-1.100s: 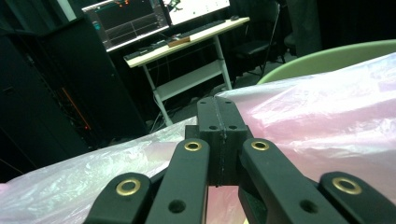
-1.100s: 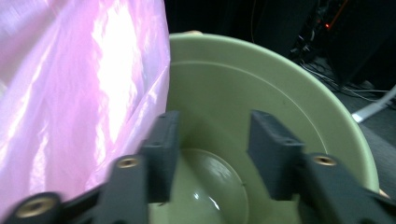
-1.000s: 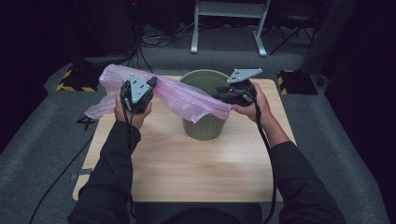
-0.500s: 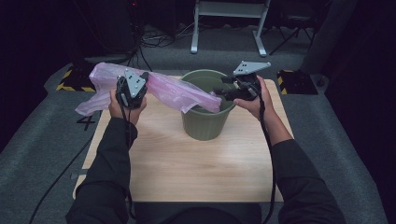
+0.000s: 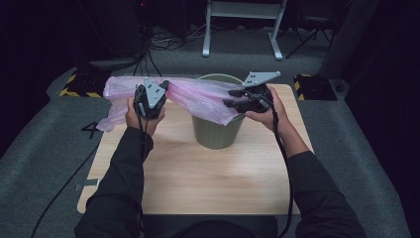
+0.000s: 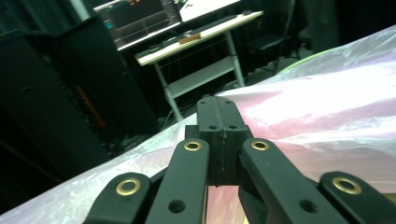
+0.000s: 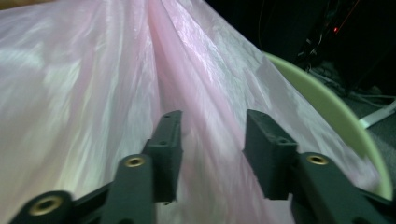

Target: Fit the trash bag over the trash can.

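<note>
A thin pink plastic bag [image 5: 198, 96] is stretched from the table's left edge across the mouth of a green bin [image 5: 218, 134] at the table's middle. My left gripper [image 5: 162, 85] holds the bag up left of the bin. In the left gripper view its jaws [image 6: 217, 114] are pressed together on the pink film [image 6: 317, 107]. My right gripper [image 5: 230, 97] is at the bin's near-right rim with its jaws apart. In the right gripper view the gripper [image 7: 212, 140] straddles a fold of the bag [image 7: 93, 70], with the bin's rim [image 7: 336, 116] just beyond.
The bin stands on a light wooden tabletop [image 5: 198, 178] with grey carpet around it. Black-and-yellow striped blocks [image 5: 79, 87] [image 5: 312, 84] lie off its far corners. A white desk frame [image 5: 242, 25] and cables stand behind. A monitor [image 6: 140, 18] glows in the background.
The bag was lifted and then came back down over the bin's mouth. My left gripper shifted slightly right, and my right gripper moved left and lower onto the bag at the bin.
</note>
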`<action>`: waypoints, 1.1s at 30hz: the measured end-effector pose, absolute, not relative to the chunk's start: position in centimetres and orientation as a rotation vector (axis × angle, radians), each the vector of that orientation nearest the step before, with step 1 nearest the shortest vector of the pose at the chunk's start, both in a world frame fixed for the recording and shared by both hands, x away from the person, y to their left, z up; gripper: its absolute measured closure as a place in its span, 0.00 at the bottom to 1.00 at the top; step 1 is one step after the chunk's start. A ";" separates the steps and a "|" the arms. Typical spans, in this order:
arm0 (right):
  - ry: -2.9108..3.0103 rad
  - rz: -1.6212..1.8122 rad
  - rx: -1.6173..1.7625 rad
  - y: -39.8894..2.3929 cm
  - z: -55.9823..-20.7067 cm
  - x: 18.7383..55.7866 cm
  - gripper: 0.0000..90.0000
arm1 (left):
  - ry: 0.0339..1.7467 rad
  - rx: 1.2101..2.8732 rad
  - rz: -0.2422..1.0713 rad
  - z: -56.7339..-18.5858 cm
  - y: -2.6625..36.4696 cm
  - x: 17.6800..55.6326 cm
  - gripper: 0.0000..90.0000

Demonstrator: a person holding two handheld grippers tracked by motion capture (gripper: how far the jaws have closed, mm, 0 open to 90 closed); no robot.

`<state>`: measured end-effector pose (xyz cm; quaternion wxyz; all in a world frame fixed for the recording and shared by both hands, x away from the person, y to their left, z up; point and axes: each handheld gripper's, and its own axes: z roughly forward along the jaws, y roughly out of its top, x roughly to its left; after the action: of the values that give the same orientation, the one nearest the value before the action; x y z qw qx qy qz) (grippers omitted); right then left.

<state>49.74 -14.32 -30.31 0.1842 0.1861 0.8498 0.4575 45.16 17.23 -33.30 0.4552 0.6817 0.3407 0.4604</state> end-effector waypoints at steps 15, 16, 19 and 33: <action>2.420 1.153 0.618 -13.5 -31.5 51.1 0.66 | 0.918 1.641 1.241 -32.9 19.2 44.9 1.00; 2.423 1.146 0.623 -13.4 -31.5 51.2 0.65 | 0.907 1.647 1.250 -32.9 19.0 44.8 1.00; 2.442 1.075 0.665 -12.9 -31.7 51.7 0.63 | 0.869 1.668 1.261 -33.1 18.0 44.5 1.00; 2.429 0.953 0.720 -12.1 -32.2 52.3 0.65 | 0.740 1.694 1.193 -33.1 14.7 43.3 1.00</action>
<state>52.26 -12.13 -32.17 0.2158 0.2597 0.8762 0.3439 43.31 14.71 -33.05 0.4536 0.6860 0.2999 0.4834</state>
